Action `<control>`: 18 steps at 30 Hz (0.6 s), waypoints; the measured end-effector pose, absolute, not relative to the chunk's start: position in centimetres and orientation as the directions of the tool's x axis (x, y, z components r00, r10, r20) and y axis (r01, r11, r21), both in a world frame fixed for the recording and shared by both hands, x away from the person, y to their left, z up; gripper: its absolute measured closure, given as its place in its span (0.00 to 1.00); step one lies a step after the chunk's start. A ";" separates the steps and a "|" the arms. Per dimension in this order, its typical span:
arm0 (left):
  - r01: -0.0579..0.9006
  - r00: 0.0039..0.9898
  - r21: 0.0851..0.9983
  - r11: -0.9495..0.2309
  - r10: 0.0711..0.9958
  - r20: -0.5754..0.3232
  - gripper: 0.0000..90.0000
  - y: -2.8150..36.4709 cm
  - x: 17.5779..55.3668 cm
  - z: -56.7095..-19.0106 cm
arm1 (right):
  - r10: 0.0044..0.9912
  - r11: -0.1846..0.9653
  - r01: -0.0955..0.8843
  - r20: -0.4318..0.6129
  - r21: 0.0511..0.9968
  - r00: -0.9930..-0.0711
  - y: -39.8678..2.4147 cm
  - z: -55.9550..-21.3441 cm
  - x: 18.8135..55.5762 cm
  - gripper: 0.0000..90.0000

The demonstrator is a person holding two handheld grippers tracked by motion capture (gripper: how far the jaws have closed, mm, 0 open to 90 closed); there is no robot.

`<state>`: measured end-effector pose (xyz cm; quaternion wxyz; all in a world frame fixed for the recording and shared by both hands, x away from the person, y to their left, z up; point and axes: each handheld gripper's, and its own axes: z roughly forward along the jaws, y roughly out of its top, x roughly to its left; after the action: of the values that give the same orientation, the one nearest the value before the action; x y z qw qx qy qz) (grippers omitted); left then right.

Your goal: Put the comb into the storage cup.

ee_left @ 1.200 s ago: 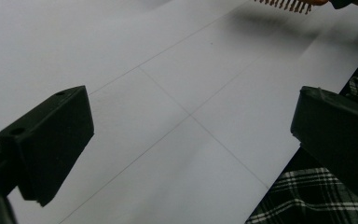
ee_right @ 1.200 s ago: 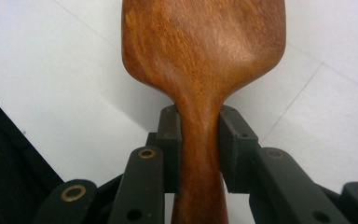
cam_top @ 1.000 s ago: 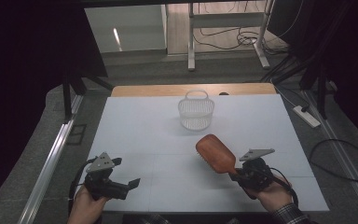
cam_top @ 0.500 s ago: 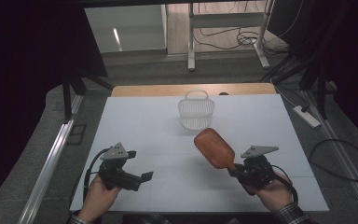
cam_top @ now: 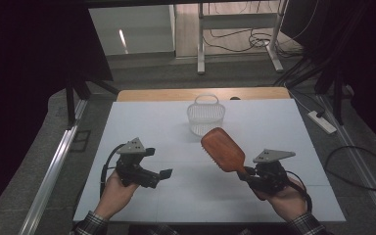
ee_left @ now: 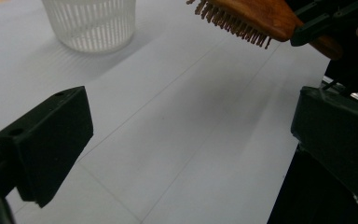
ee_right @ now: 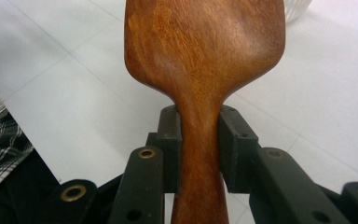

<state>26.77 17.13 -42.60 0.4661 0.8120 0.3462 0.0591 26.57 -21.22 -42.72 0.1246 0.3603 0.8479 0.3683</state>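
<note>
Black jaws of the right gripper [ee_right: 199, 154] clamp the brown wooden paddle hairbrush [cam_top: 223, 149] by its thin handle, head raised centre-frame. Left gripper [cam_top: 162, 175] sits apart, empty, lower left. Narrow grip could let it swivel, maybe missing the white slotted plastic basket [cam_top: 205, 116].

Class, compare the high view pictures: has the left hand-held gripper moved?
Yes. The left hand-held gripper has moved up the table and rightward, nearer the white basket.

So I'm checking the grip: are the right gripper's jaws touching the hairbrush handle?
Touching. In the right gripper view, the right gripper has both jaws pressed against the hairbrush handle.
</note>
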 end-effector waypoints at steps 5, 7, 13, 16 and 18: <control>0.522 0.747 0.799 -0.299 0.613 -0.258 0.00 16.1 27.6 -42.2 | 0.697 0.467 0.490 0.035 0.736 -0.716 -20.7 -42.4 26.4 0.80; 0.534 0.736 0.794 -0.291 0.622 -0.267 0.00 15.8 28.0 -42.2 | 0.691 0.468 0.476 0.028 0.744 -0.722 -20.5 -42.3 26.3 0.80; 0.548 0.740 0.787 -0.283 0.603 -0.299 0.00 15.2 28.9 -42.3 | 0.678 0.458 0.460 0.036 0.761 -0.734 -20.2 -42.1 26.2 0.80; 0.558 0.741 0.783 -0.275 0.590 -0.321 0.00 14.9 29.3 -42.3 | 0.672 0.455 0.448 0.033 0.769 -0.740 -20.0 -42.0 26.1 0.80; 0.562 0.740 0.781 -0.274 0.588 -0.326 0.00 14.7 29.5 -42.2 | 0.668 0.455 0.442 0.031 0.773 -0.743 -19.8 -42.0 26.1 0.80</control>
<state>29.53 14.68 -42.23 0.4829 0.7981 0.3602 0.0137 26.11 -19.83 -41.97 0.1400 0.3298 0.8415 0.4044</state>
